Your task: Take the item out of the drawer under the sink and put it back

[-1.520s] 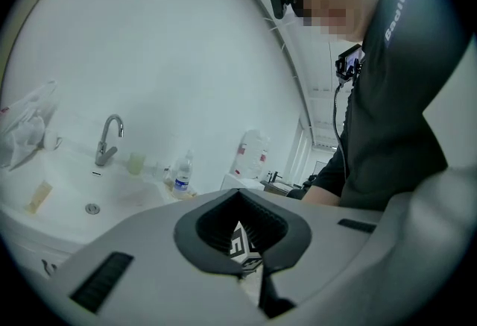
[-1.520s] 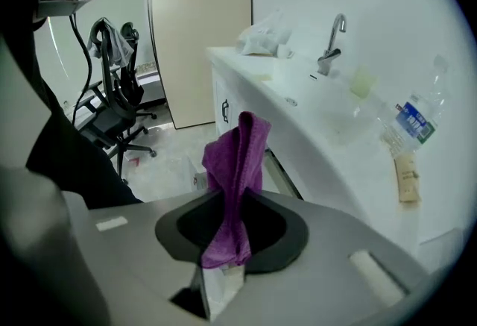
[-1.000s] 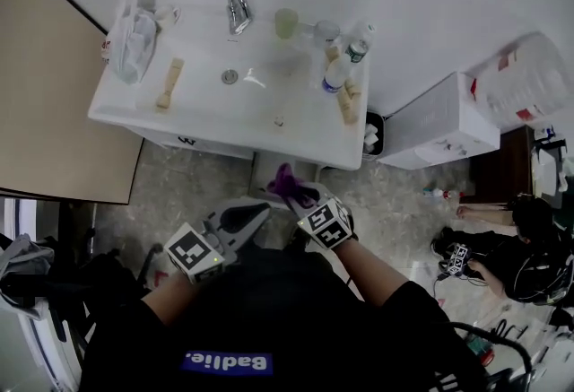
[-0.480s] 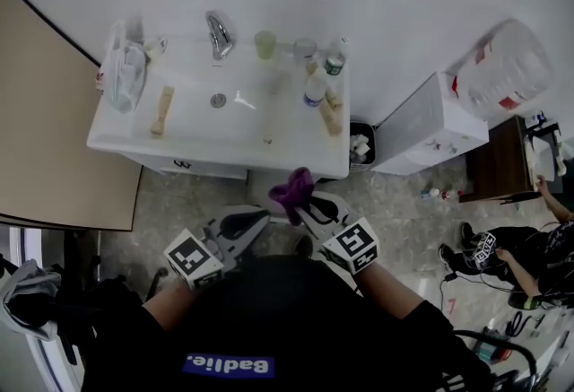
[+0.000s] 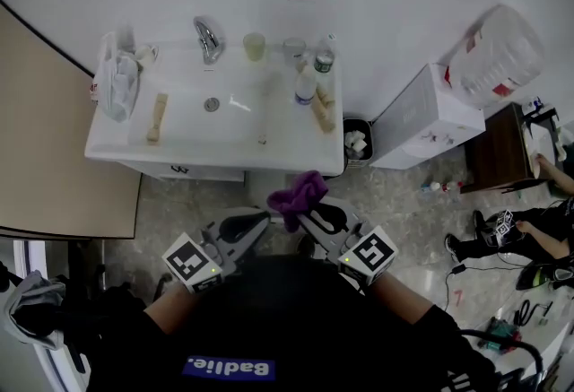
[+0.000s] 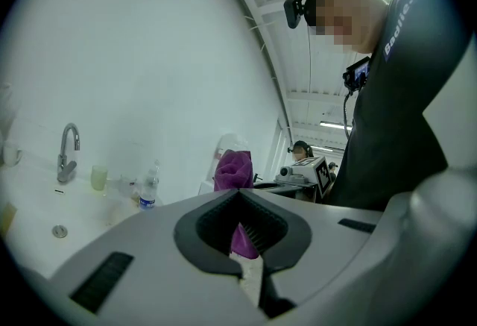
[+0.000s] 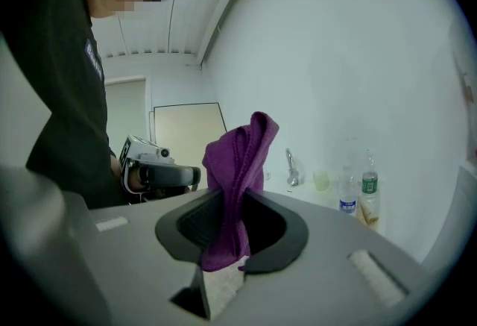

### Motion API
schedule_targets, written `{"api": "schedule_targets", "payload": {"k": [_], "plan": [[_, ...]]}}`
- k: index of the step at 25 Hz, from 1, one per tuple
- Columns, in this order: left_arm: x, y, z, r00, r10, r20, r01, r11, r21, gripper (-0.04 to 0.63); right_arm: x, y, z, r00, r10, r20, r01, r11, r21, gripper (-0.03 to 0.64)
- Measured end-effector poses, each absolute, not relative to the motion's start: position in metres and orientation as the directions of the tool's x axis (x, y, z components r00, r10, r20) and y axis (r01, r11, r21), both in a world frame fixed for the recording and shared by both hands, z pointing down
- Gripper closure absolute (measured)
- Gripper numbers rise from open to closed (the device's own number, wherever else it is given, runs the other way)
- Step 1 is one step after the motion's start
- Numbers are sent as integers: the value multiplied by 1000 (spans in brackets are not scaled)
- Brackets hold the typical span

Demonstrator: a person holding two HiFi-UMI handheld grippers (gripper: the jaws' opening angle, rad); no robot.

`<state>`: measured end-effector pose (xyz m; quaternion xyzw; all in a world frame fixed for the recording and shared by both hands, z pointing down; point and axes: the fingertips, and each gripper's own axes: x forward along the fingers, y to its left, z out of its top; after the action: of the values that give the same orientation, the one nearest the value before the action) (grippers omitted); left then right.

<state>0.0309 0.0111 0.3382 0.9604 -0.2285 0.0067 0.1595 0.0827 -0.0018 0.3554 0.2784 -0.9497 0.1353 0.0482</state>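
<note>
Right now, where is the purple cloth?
In the head view's centre, the purple cloth is pinched in the right gripper, in front of the sink, with the left gripper close on its left.

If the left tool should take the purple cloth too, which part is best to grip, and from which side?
Probably the bunched end of the purple cloth standing clear above the right tool, approached from the left tool's side; lower part is clamped.
</note>
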Motion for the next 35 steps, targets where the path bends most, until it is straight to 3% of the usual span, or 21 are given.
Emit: {"api": "schedule_targets", "payload": {"k": [21, 35], "plan": [[36, 13, 344, 889, -456, 48, -442, -825, 352, 606, 81, 2, 368, -861, -483, 156, -508, 813, -285, 541], [21, 17, 352, 878, -476, 55, -463, -811, 357, 606, 67, -19, 418, -856, -454, 249, -506, 835, -216, 541]]}}
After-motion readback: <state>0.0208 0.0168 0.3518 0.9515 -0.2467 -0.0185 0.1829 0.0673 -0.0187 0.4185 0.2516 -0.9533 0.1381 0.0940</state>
